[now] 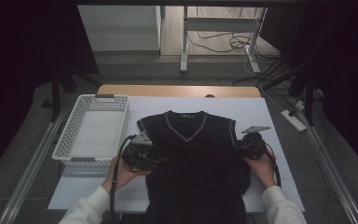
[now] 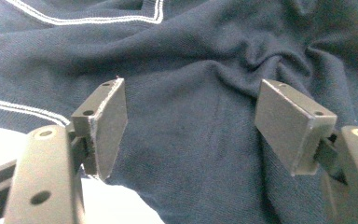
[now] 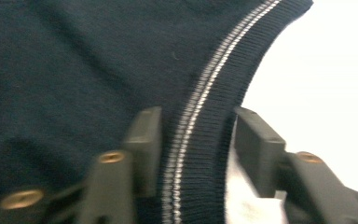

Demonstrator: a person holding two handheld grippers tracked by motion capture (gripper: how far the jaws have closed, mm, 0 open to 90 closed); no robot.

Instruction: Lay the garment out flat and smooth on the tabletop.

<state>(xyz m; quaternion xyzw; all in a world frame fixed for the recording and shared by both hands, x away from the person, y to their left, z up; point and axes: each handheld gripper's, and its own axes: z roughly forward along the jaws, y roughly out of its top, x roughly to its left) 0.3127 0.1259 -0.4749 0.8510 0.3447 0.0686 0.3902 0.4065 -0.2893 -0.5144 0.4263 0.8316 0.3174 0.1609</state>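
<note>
A dark sleeveless V-neck vest [image 1: 191, 158] with pale trim lies flat on the white table cover, neck pointing away from me. My left gripper [image 1: 154, 157] rests at the vest's left side, at its edge. In the left gripper view its jaws [image 2: 191, 126] stand wide apart over wrinkled fabric [image 2: 200, 60], pinching nothing. My right gripper [image 1: 242, 148] sits at the vest's right armhole. In the right gripper view the ribbed armhole edge [image 3: 223, 84] with its pale stripe runs between the jaws [image 3: 196, 140]. The fabric lies flat there, not pinched. That view is blurred.
A white plastic basket [image 1: 93, 128] stands empty on the table to the left of the vest. Bare white table cover [image 1: 261, 112] lies to the right of the vest and behind it. Desk legs and cables are on the floor beyond.
</note>
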